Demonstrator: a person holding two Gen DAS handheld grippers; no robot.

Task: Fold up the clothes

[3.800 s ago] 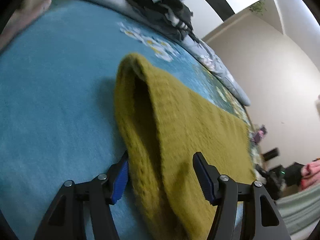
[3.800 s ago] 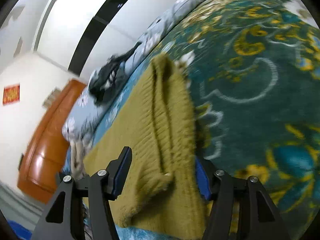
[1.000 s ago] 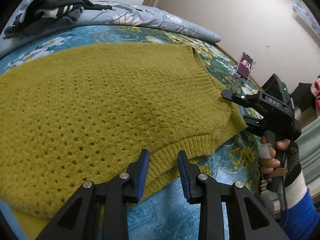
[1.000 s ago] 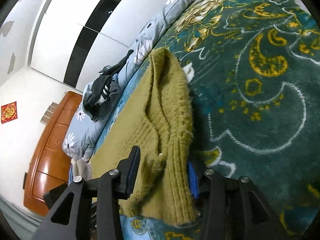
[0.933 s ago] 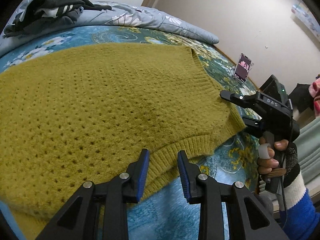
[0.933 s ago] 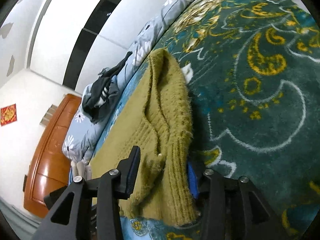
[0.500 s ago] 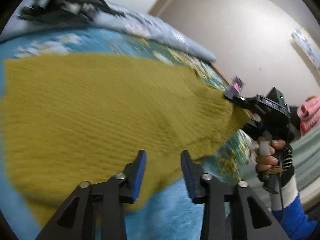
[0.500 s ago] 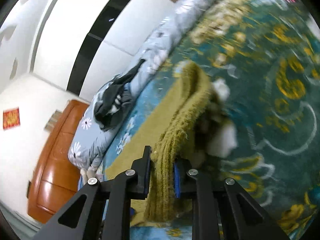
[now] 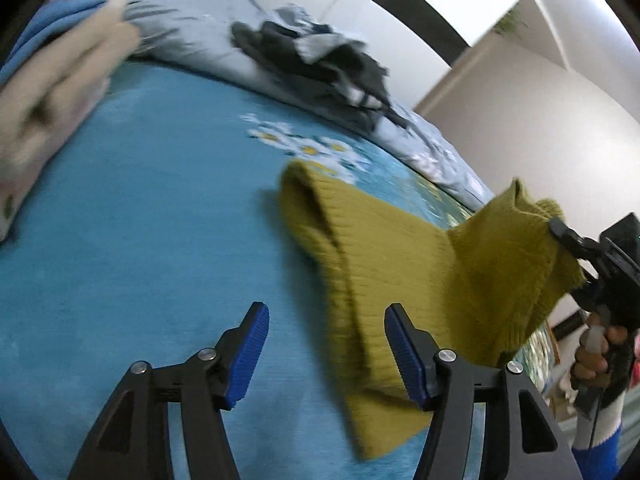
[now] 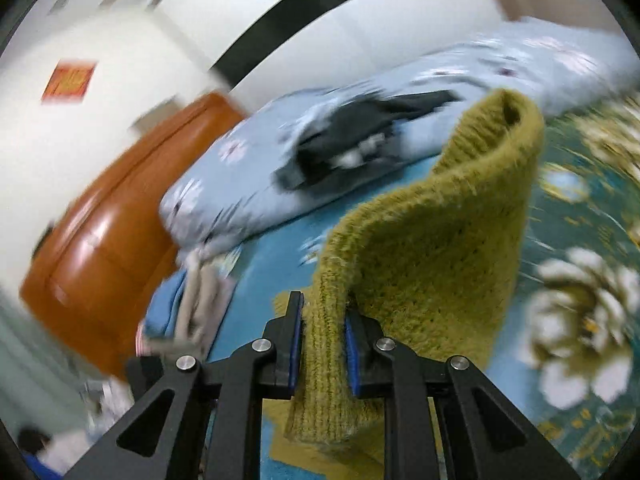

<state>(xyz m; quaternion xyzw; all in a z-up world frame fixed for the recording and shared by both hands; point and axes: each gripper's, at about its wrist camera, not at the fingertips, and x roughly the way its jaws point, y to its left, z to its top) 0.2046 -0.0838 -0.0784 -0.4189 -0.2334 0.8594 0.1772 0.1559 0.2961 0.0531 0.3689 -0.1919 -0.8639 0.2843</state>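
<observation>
Lifted since a second ago: the right-hand corner of the olive knit sweater (image 10: 432, 248), which lay flat on the bed then, now hangs in the air, its ribbed hem clamped between the pads of the right claw (image 10: 323, 350). Left claw (image 9: 326, 350) has let go of the hem it was pinching; its jaws are opening with nothing between them, and it now looks across bare blanket instead of the spread knit.

Sweater position: partly raised off the blue floral blanket (image 9: 140, 220) at the right claw, the rest bunched in a long fold near the bed's middle, one end a rounded loop towards the far edge. In the left view the raised corner (image 9: 516, 264) stands above the flat part, held by the other claw and the person's hand (image 9: 600, 356).

Surroundings: grey floral duvet (image 9: 208, 28) along the far edge with a heap of dark clothes (image 9: 320, 60) on it; a stack of folded beige and blue items (image 9: 52, 72) at the far left corner; orange wooden headboard (image 10: 108, 224) beyond.

Progress, judged: a fold-over is underway, not laid down. Remaining: bring the corner across, flatten, make later folds, stack it. Dark heap appears unfolded.
</observation>
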